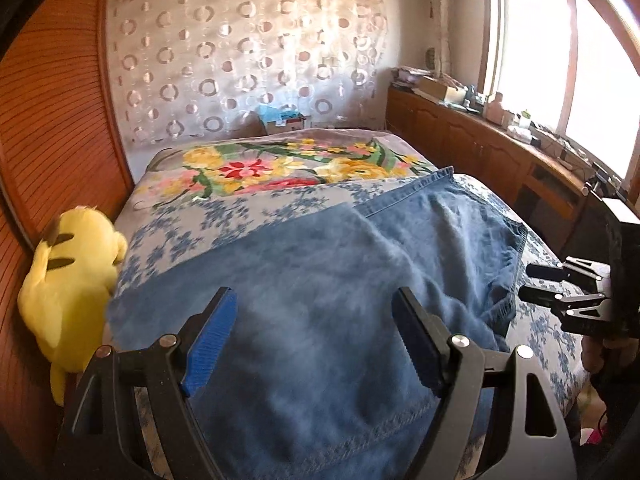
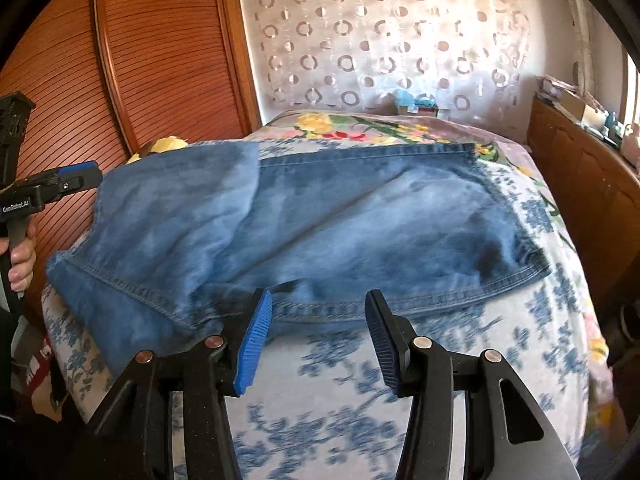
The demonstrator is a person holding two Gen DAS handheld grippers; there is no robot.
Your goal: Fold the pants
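1. The jeans (image 2: 320, 216) lie flat on the bed (image 2: 400, 380), spread across its flowered cover, with a lighter panel folded over the darker denim on one side.
2. So at least one fold looks done; the bundle is wide and loose, and I'd judge one more fold and some smoothing are left.
3. The left tongs (image 1: 312, 336) hover over the denim, spread apart and gripping nothing.
4. The right tongs (image 2: 316, 340) sit just off the near hem, likewise parted and empty.
5. The picture is blurred, so I can't tell whether the legs are stacked neatly beneath.
6. A yellow plush toy (image 1: 72, 280) rests by the wardrobe (image 1: 52, 140).
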